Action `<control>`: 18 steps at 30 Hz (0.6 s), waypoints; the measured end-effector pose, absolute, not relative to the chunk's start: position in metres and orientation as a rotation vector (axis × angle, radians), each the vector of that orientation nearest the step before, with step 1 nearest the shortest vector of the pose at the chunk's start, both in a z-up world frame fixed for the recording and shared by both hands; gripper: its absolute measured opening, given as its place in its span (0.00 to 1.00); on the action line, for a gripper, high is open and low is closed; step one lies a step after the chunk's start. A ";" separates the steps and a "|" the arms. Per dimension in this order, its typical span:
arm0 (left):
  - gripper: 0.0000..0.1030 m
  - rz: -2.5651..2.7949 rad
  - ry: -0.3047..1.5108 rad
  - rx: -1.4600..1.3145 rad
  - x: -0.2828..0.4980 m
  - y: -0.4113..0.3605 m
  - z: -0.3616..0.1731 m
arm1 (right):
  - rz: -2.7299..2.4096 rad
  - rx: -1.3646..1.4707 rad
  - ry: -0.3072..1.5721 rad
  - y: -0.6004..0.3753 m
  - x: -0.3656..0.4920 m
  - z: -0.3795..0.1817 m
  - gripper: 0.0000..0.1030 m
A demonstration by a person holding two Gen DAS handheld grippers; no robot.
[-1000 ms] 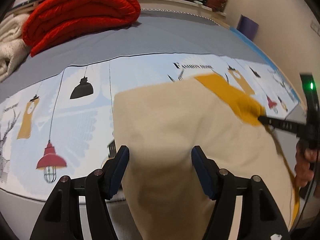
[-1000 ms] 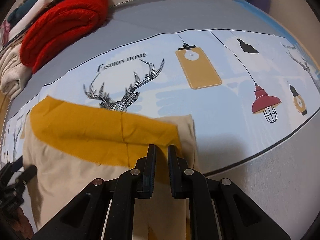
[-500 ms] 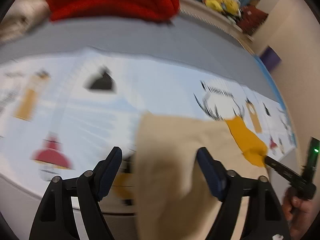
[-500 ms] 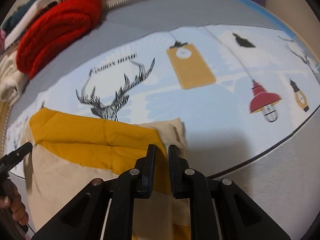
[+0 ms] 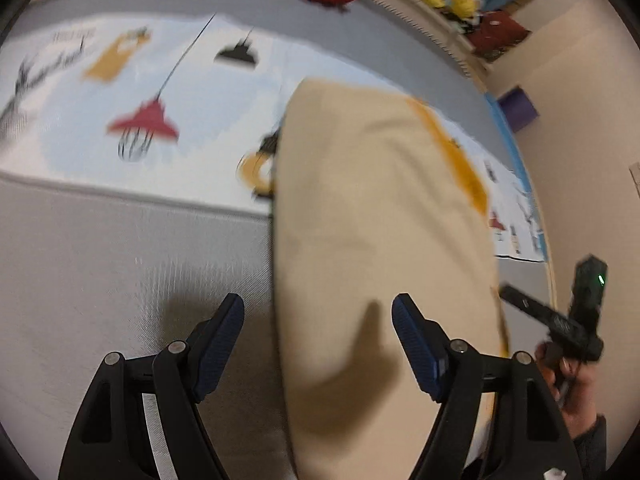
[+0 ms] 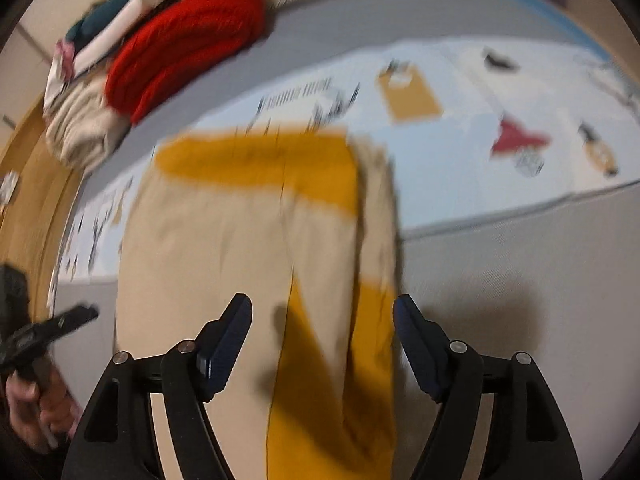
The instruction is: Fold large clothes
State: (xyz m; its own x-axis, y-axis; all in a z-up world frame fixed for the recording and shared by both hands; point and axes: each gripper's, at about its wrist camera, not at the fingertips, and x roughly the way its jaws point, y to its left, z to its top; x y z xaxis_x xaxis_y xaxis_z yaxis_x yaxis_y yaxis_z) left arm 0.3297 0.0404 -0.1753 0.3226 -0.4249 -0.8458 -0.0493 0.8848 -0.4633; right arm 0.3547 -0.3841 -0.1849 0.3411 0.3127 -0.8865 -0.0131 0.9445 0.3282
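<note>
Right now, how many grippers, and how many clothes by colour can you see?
Grippers: 2, left gripper and right gripper.
Beige and mustard garment: 1.
Red blanket: 1.
Cream bundle: 1.
Total: 5.

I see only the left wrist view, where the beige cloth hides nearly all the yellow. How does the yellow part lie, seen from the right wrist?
Observer: A yellow band crosses the far end of the beige garment; another yellow strip runs toward the camera.
Operator: Is the right gripper gripping it?
Observer: No. The right gripper is opening its jaws; cloth lies between them, but the pads do not press it.
Operator: What is near the red blanket?
Observer: Teal and white clothes are piled behind the red blanket.
</note>
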 end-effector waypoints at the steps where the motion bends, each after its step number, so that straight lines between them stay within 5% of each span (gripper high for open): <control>1: 0.71 -0.240 1.268 -0.476 0.335 0.042 -0.192 | 0.218 0.279 1.238 -0.383 0.349 -0.193 0.71; 9: 0.71 -0.449 1.310 -0.756 0.359 0.048 -0.238 | 0.214 0.468 1.341 -0.400 0.339 -0.236 0.71; 12: 0.58 -0.471 1.288 -0.763 0.362 0.040 -0.237 | 0.216 0.502 1.331 -0.399 0.342 -0.241 0.71; 14: 0.52 -0.460 1.271 -0.710 0.361 0.033 -0.230 | 0.223 0.508 1.321 -0.396 0.345 -0.242 0.48; 18: 0.39 -0.464 1.222 -0.638 0.363 0.037 -0.202 | 0.204 0.477 1.282 -0.381 0.349 -0.231 0.23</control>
State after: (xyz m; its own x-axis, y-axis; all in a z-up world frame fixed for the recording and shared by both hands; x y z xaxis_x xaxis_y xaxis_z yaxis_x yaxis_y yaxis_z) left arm 0.3634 0.0371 -0.2022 0.2857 -0.6427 -0.7109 -0.0088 0.7400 -0.6726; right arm 0.3490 -0.3806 -0.2309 0.2836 0.4053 -0.8691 0.1149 0.8854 0.4504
